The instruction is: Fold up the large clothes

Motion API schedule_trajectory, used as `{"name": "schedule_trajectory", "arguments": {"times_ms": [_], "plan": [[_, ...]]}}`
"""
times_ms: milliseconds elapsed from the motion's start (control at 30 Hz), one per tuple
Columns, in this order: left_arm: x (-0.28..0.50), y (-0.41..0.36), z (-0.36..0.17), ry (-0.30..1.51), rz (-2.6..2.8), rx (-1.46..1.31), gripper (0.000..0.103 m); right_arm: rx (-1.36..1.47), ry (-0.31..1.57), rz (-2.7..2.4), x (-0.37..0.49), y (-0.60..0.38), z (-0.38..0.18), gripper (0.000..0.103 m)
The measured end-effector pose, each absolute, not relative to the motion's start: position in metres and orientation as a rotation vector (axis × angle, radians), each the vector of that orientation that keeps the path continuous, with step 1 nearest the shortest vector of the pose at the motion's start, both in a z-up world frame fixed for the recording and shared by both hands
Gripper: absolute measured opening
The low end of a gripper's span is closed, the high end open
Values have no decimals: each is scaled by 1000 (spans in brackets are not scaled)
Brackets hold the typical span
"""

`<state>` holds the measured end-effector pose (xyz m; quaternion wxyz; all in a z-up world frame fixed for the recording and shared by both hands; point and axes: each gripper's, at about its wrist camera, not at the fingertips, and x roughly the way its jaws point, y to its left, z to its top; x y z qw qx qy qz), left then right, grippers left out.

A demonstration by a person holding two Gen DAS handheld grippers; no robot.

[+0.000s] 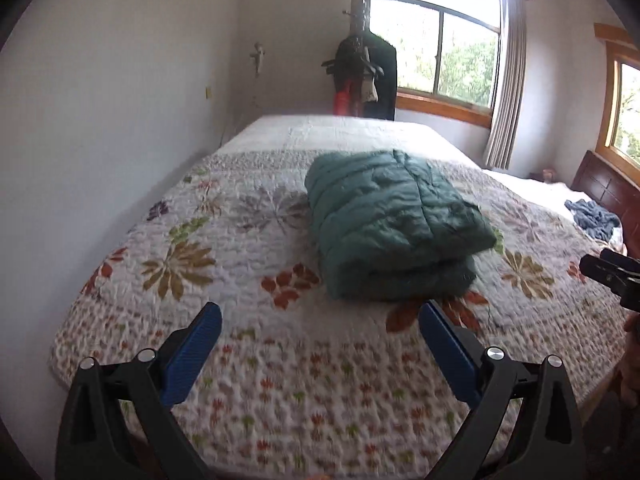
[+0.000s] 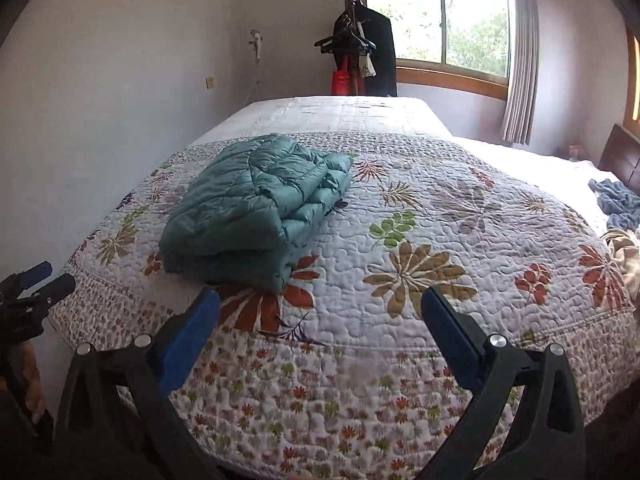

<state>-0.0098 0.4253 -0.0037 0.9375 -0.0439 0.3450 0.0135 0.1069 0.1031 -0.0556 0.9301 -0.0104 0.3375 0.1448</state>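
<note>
1 floral quilt (image 2: 420, 216) covers the bed beneath 2 windows (image 1: 434, 40).

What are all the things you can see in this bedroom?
puffy jacket: one, teal green, folded in a bundle on the quilt, nearer the wall side.
quilt: one, white with flowers and leaves in rust, olive and green, spread over the bed.
blue cloth: one, blue, crumpled at the bed's far right by the dark headboard.
pale cloth: one, cream, bunched at the bed's right edge.
coat stand: one, dark, hung with dark clothes and a red bag, in the corner beyond the bed.
window: one, wood-framed, beside the stand.
curtain: one, grey, right of the window.
left gripper: one, black with blue pads, open, holding nothing.
right gripper: one, same colours, open, holding nothing.
</note>
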Motion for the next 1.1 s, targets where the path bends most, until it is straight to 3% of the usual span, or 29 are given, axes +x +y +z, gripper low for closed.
{"name": "schedule_trajectory", "arguments": {"times_ms": [433,1100], "plan": [[-36,409,1,738,-18,-57,99,-164,625,230,45,122,-39,100],[-32,400,-4,726,-15,-55,99,-131,616,230,48,125,-45,100]]}}
